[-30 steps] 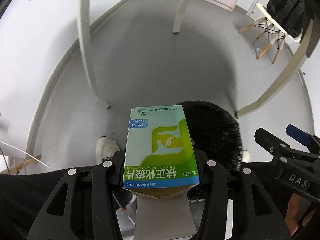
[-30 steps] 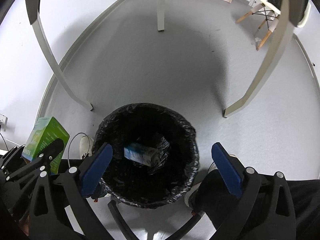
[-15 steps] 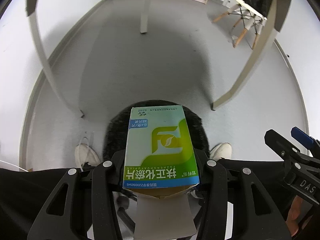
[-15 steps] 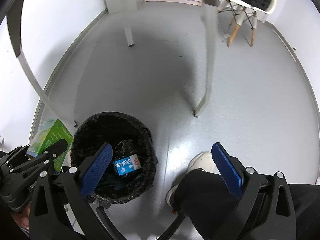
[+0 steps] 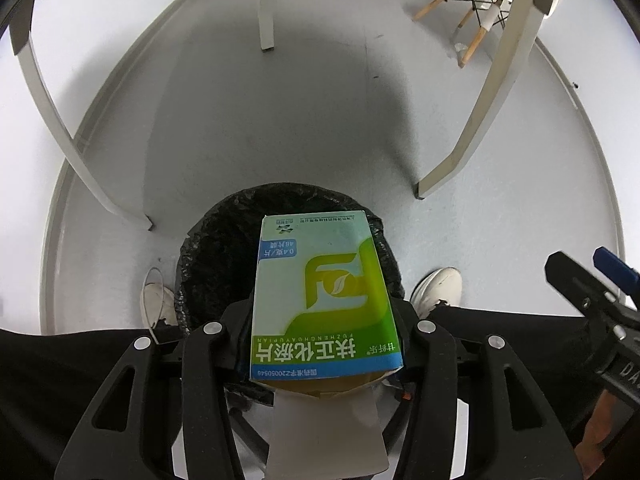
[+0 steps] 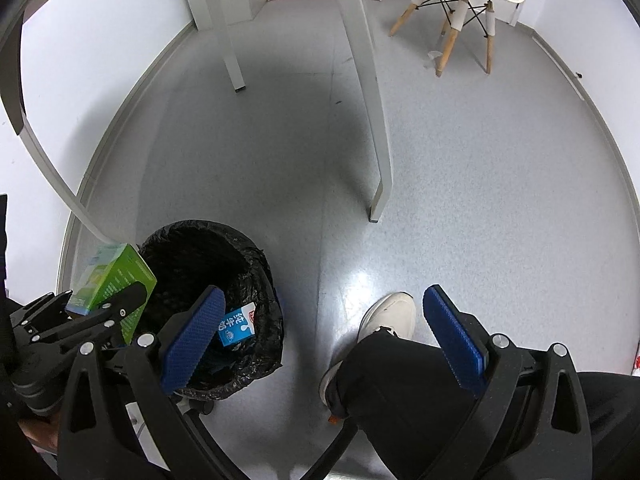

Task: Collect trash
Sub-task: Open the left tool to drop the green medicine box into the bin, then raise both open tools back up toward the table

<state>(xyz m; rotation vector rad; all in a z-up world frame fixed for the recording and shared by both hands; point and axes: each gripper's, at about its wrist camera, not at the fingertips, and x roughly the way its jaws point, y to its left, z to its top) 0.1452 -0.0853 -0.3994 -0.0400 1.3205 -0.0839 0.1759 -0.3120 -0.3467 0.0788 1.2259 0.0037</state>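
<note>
A green and white medicine box sits between the fingers of my left gripper, directly above the black-lined trash bin. The left jaws are opening, with the box still held up between them. In the right wrist view the same box hangs over the left rim of the bin. A blue milk carton lies inside the bin. My right gripper stands open with nothing between its blue pads, over the floor to the right of the bin.
A person's white shoes and dark trouser legs flank the bin. Pale table legs rise from the grey floor behind it. A wooden-legged chair stands at the far right. A white wall runs along the left.
My left gripper has carried the box sideways from beside the bin to right over its mouth. My right gripper has shifted from above the bin to the floor on its right.
</note>
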